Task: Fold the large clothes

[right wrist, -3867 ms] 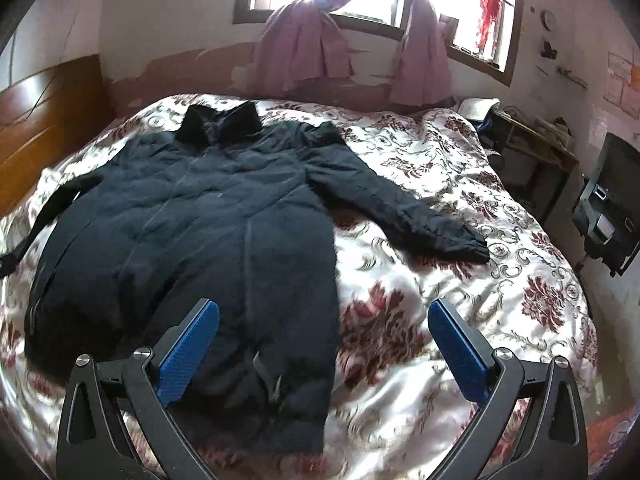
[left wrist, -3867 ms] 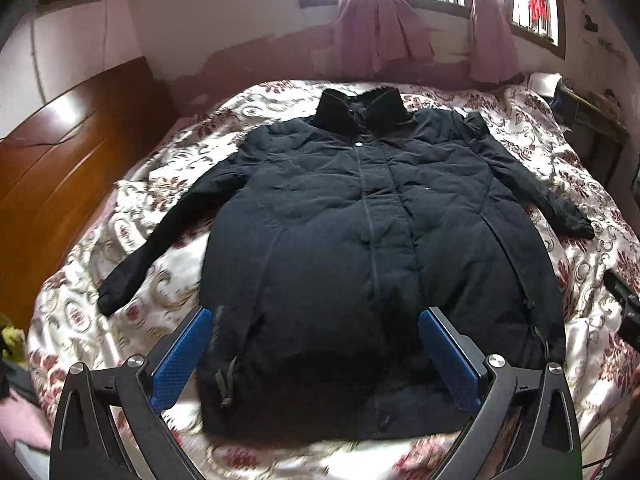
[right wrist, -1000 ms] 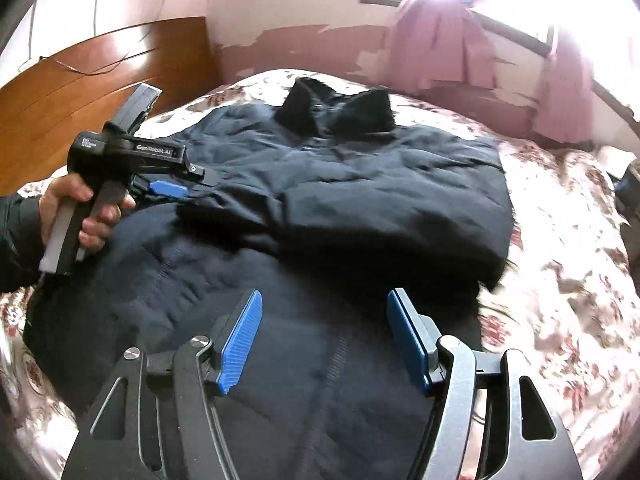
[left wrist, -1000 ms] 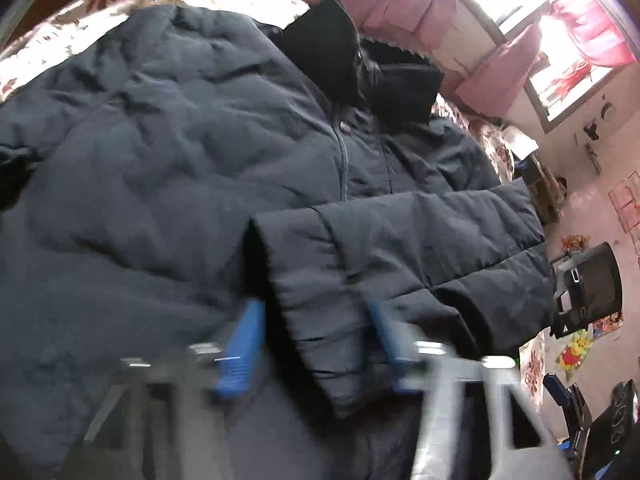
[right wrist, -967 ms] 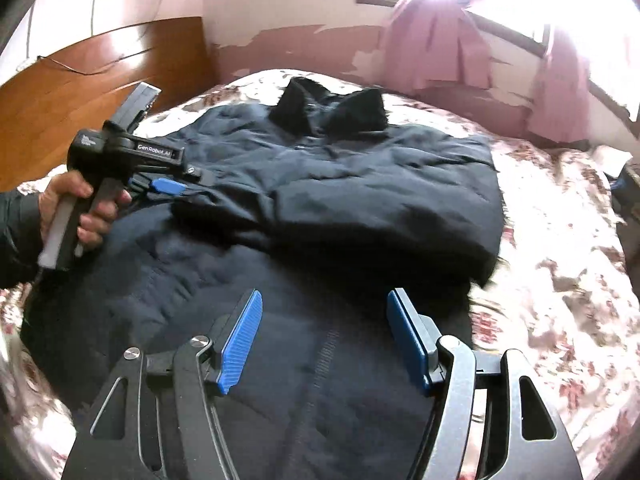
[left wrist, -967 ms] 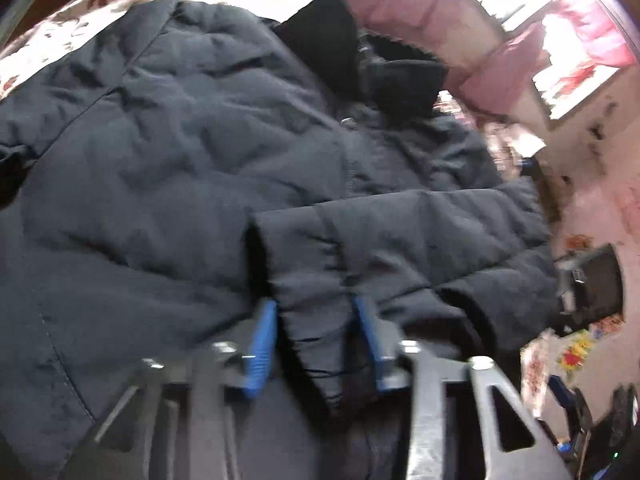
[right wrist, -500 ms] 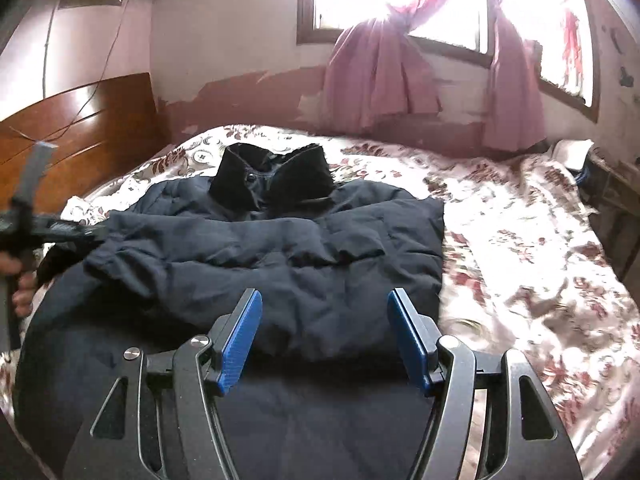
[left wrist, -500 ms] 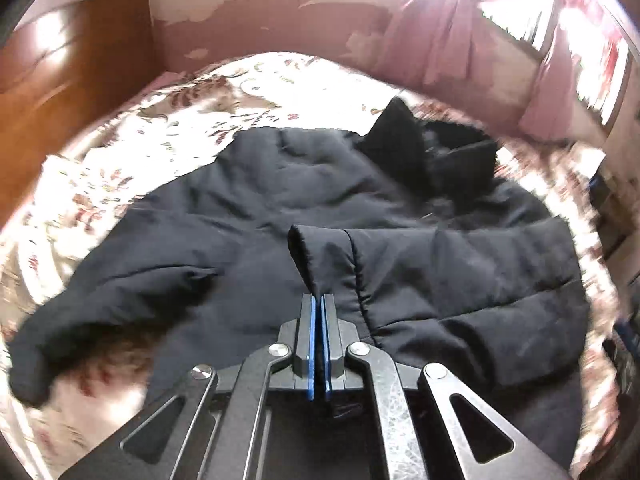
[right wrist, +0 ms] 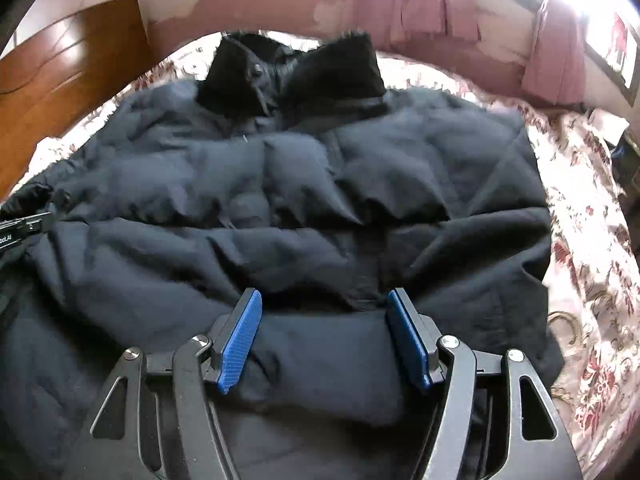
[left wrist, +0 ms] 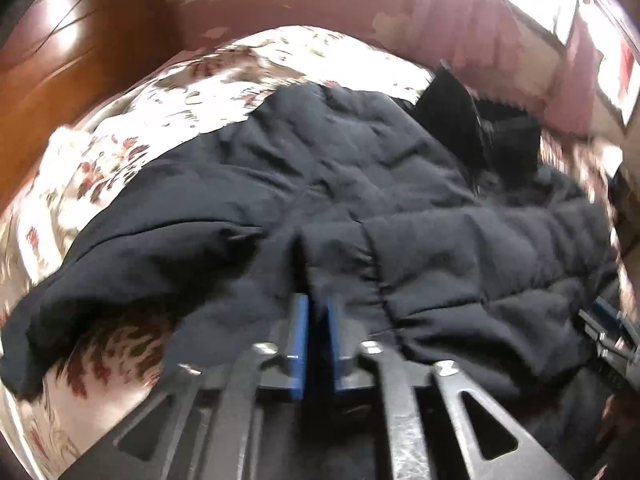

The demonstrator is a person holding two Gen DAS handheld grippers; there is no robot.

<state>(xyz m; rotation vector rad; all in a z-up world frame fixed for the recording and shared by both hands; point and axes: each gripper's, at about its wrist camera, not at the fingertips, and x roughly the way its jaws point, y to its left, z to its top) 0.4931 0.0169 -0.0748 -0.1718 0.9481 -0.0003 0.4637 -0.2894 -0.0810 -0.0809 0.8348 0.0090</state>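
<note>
A dark padded coat (right wrist: pixel 280 200) lies front-up on the bed, its black collar (right wrist: pixel 296 72) at the far end. Its right sleeve (left wrist: pixel 460 264) is folded across the chest, with the cuff (left wrist: pixel 332 256) just beyond my left gripper (left wrist: pixel 317 300). That gripper's jaws are opening, with a narrow gap between the pads and no cloth pinched there. The other sleeve (left wrist: pixel 120 264) lies stretched out on the bedcover at the left. My right gripper (right wrist: pixel 324 300) hovers open over the coat's body below the folded sleeve, and nothing is between its pads.
The floral bedcover (right wrist: pixel 588 240) shows around the coat, widest on the right. A wooden headboard (right wrist: pixel 60 80) stands at the left, pink curtains (right wrist: pixel 420 4) and a bright window behind. The left gripper's body (right wrist: pixel 20 228) pokes in at the right wrist view's left edge.
The left pads closed at the cuff, then parted slightly as the gripper drew back. The right gripper has come in lower over the coat. Since the earliest frames, the right sleeve has been folded across the chest.
</note>
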